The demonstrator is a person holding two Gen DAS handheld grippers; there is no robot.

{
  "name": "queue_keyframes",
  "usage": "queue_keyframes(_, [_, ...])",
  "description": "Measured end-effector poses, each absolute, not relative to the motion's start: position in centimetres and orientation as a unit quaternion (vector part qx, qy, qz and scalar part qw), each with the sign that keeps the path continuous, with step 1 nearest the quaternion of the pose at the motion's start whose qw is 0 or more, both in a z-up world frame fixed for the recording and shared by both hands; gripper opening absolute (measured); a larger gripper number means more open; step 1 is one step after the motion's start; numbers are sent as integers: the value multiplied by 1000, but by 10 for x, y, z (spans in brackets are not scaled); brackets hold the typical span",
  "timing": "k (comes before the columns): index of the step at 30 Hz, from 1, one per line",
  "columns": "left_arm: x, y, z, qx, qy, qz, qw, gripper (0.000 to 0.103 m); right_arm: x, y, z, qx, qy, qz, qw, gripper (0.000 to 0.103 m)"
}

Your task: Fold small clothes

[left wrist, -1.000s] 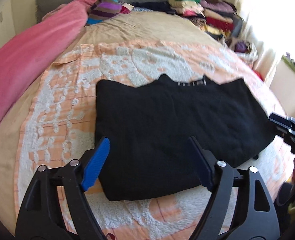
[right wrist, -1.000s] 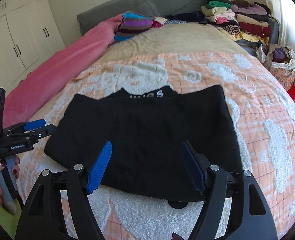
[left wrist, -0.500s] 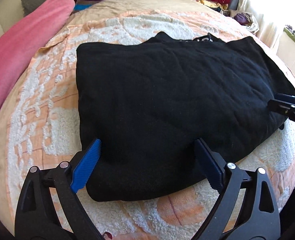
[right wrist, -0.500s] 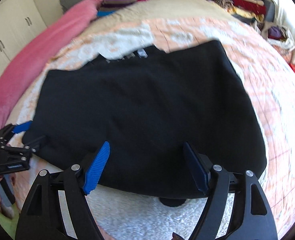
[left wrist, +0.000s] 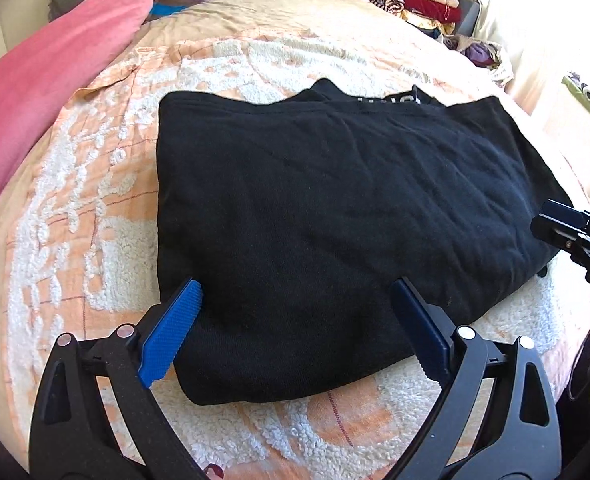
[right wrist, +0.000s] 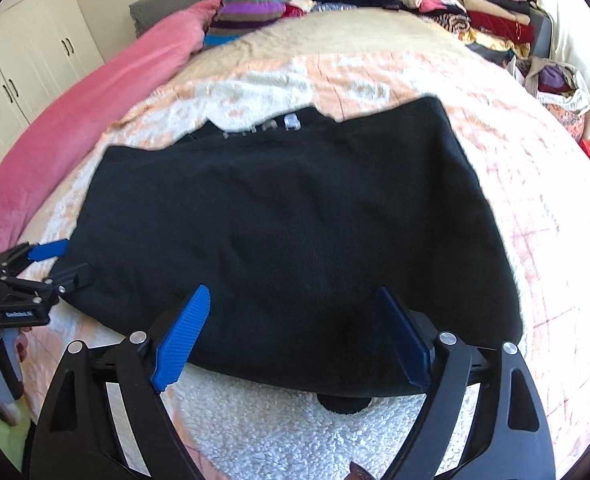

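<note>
One black garment (left wrist: 335,216), folded into a wide rectangle w/ a few soft creases, lies flat mid-bed on the peach-and-white bedspread (left wrist: 95,208). Two grippers: left gripper (left wrist: 295,316) and right gripper (right wrist: 291,320) both have jaws spread wide, just been opening, pinching nothing, near edge of the garment between the blue pads.

Right gripper (right wrist: 291,332) fingers (right wrist: 181,338) just widened, spread over black garment (right wrist: 295,224) near edge.

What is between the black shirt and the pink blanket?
In the left wrist view, only the orange-and-white bedspread lies between the black shirt and the pink blanket; nothing else rests on that stretch.
</note>
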State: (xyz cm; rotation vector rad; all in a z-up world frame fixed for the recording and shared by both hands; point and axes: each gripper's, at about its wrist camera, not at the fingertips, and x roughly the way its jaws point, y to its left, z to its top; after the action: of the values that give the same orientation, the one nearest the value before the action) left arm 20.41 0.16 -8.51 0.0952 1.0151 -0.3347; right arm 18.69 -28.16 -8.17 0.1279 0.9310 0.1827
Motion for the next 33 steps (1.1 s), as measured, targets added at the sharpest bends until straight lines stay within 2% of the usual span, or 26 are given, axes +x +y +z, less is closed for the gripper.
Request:
queue_keyframes(1, [204, 3, -83, 40, 482, -161, 860, 89, 185, -281, -75, 62, 439, 88, 892, 90])
queue_keyframes(6, [206, 11, -71, 27, 475, -154, 866, 93, 182, -282, -49, 63, 409, 86, 906, 95])
queue_keyframes(25, [211, 41, -31, -4, 433, -135, 891, 93, 188, -260, 42, 55, 310, 92, 945, 96])
queue_keyframes(33, [214, 52, -27, -7, 425, -115, 898, 93, 192, -231, 44, 43, 301, 124, 944, 96])
